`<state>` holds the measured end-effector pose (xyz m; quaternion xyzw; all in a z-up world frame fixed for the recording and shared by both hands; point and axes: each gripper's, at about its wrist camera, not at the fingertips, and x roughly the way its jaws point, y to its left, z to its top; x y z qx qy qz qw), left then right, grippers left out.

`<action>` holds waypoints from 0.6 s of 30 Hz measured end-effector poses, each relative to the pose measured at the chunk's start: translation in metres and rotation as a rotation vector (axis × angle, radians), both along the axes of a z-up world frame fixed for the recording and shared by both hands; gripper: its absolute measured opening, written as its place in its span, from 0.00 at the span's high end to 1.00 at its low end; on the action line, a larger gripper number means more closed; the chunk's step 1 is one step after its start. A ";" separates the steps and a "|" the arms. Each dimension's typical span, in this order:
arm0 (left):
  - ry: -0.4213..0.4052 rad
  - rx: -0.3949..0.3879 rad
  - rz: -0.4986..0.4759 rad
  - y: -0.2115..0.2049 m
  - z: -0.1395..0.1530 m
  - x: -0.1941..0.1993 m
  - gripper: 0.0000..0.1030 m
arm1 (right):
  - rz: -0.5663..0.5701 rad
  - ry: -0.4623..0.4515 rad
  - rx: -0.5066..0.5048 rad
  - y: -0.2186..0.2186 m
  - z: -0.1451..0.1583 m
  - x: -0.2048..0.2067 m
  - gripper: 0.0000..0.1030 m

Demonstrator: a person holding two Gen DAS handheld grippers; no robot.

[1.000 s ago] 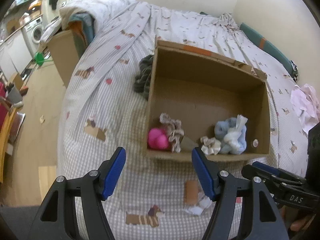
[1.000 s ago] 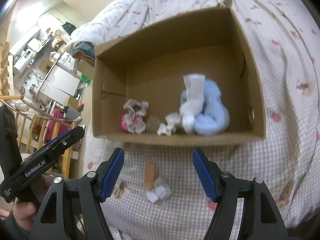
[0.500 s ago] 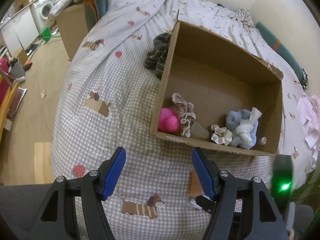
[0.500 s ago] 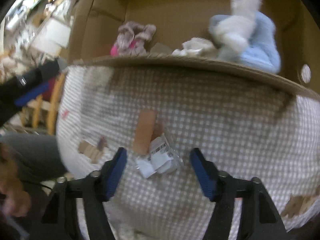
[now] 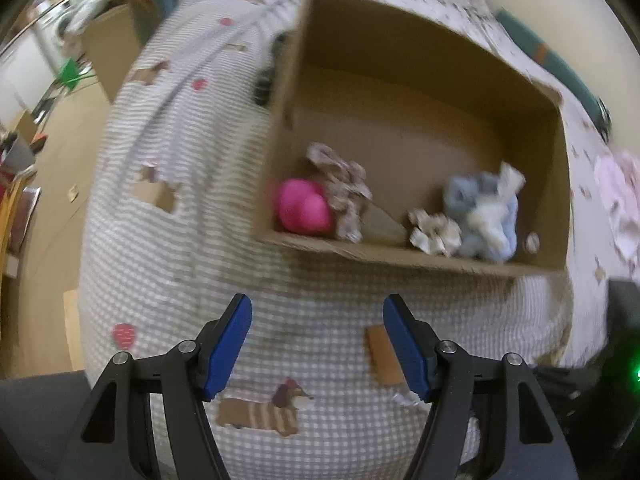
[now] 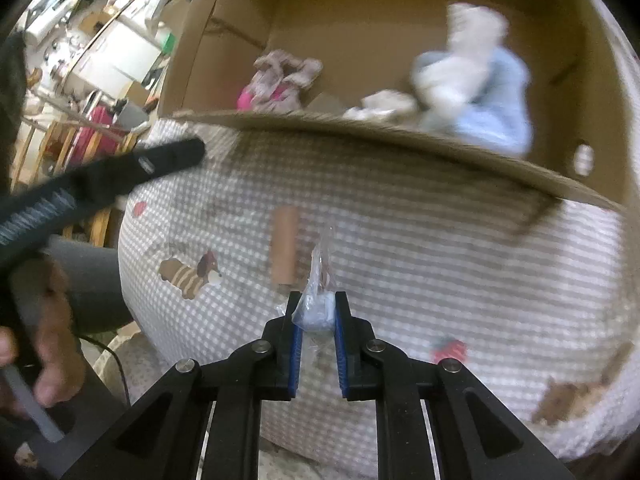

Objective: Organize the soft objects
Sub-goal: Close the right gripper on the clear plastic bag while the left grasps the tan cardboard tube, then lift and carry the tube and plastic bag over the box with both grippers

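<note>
An open cardboard box lies on a checked bedspread. It holds a pink soft ball, a floral scrunchie, a cream scrunchie and a blue and white plush bundle. My right gripper is shut on a small clear plastic packet just above the bedspread, in front of the box. My left gripper is open and empty, hovering before the box's near wall.
A brown cardboard tube lies on the bedspread beside the packet; it also shows in the left wrist view. A dark cloth lies left of the box. A second box and room clutter stand at the left, beyond the bed edge.
My right gripper dropped to the bedspread and closed on the plastic packet, lifting it off the spread. My left gripper moved closer to the box and stayed open.
</note>
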<state>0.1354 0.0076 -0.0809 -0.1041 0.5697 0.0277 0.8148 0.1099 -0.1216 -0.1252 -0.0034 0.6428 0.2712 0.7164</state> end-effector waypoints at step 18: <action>0.186 -0.166 -0.143 -0.041 -0.067 0.002 0.96 | -0.181 -0.094 0.038 -0.050 0.033 0.007 0.85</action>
